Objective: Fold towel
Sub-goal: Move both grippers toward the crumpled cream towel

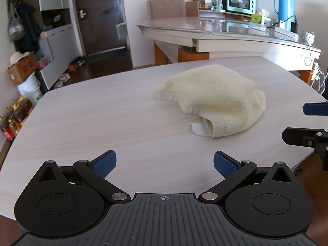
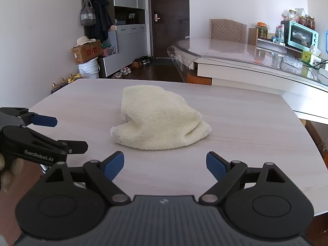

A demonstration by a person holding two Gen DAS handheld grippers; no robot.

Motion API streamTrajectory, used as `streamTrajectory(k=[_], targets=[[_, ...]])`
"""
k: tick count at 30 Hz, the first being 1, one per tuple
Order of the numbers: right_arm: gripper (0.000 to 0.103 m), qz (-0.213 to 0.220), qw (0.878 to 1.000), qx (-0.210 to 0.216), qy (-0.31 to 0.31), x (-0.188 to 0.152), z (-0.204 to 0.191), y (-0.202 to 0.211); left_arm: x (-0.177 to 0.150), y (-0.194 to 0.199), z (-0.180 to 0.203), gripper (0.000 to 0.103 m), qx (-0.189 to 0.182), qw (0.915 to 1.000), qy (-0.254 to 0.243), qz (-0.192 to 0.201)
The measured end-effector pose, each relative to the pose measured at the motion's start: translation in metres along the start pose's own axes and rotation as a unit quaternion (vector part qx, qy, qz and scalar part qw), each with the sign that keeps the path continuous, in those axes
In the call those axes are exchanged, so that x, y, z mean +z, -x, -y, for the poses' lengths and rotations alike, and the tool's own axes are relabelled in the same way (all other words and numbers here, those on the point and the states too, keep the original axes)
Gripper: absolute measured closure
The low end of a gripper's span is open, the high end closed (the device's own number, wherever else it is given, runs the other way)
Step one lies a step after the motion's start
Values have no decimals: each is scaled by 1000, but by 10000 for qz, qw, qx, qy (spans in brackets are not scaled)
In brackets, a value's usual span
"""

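Cream towel lies crumpled on the table, ahead and slightly right of the left hand-held gripper, straight ahead of the right hand-held gripper. Both spread wide, holding nothing. Looks soft, light, limp terry; will sag. Best pinch a near hemmed edge or corner, not the bunched middle.

Your right claw is spread wide above the bench, short of the crumpled towel; your left claw sits apart at left.
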State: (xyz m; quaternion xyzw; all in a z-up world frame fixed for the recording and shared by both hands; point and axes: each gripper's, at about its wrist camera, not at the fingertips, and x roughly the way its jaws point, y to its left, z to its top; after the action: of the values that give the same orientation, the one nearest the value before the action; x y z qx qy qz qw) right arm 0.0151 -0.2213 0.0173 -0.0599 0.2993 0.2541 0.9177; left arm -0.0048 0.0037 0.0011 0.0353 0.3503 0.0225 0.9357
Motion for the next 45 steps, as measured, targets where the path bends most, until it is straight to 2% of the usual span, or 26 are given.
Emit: streamTrajectory(k=[45], targets=[[14, -51, 9999, 138, 73, 10, -17, -16, 4, -13, -11, 0, -71, 10000, -28, -39]])
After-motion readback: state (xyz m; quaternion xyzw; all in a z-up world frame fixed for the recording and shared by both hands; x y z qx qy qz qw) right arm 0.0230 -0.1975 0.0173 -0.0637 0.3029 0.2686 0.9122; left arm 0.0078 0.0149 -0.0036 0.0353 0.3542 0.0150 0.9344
